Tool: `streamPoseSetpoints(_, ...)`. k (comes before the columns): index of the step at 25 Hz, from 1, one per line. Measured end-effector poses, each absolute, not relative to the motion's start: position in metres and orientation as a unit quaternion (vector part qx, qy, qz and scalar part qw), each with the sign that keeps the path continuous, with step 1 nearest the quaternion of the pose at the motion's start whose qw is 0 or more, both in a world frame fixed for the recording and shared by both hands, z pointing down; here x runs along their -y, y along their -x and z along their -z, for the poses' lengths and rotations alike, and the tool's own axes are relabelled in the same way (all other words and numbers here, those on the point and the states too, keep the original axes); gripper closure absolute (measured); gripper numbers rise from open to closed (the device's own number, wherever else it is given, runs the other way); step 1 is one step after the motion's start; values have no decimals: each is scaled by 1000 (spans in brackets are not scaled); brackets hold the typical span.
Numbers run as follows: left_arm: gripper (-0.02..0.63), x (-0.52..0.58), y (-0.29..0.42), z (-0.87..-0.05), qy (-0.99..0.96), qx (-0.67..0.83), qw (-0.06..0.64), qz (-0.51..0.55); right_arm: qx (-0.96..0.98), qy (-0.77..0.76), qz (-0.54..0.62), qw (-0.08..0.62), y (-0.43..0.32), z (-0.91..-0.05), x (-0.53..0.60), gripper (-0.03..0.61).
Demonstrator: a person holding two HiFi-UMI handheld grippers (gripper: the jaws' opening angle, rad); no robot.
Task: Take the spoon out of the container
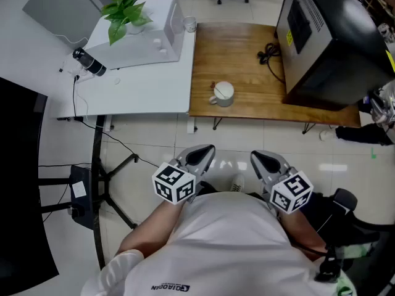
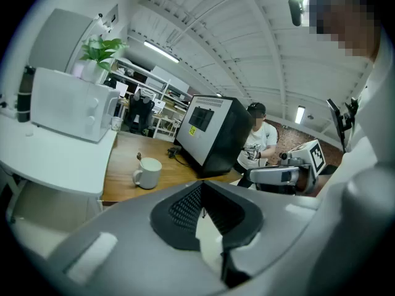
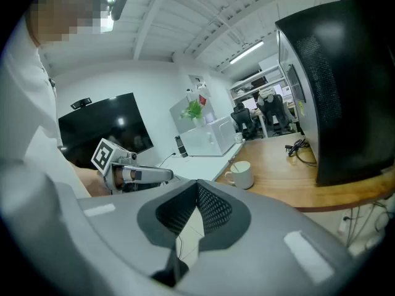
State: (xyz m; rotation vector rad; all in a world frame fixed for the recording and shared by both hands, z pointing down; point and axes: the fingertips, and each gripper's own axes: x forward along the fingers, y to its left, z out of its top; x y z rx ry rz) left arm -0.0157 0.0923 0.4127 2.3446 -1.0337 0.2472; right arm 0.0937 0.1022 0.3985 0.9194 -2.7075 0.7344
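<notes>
A white mug (image 1: 222,93) stands near the front edge of the wooden table (image 1: 247,60), and a spoon (image 1: 216,89) leans inside it with the handle up. The left gripper view shows the mug (image 2: 148,172) ahead to the left, the right gripper view shows the mug (image 3: 241,174) ahead to the right. Both grippers are held close to my body over the floor, short of the table. My left gripper (image 1: 208,151) is shut with nothing in it. My right gripper (image 1: 256,157) is likewise shut and empty.
A big black box (image 1: 327,36) with a cable (image 1: 268,54) takes up the right of the wooden table. A white table (image 1: 142,85) on the left carries a microwave (image 1: 145,29) and a plant (image 1: 123,11). A tripod stand (image 1: 92,190) is on the floor at left. Another person (image 2: 259,137) sits behind the table.
</notes>
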Motion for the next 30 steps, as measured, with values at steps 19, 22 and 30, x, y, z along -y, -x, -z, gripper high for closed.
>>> streamPoseSetpoints(19, 609, 32, 49, -420, -889, 368, 254, -102, 904, -335, -244, 107, -63, -410, 6, 557)
streamPoseSetpoints(22, 609, 59, 63, -422, -897, 348, 250, -111, 894, -361, -247, 101, -50, -409, 33, 557)
streamPoseSetpoints(30, 609, 107, 86, -424, -913, 298, 254, -117, 872, -413, -236, 117, -24, -408, 77, 557)
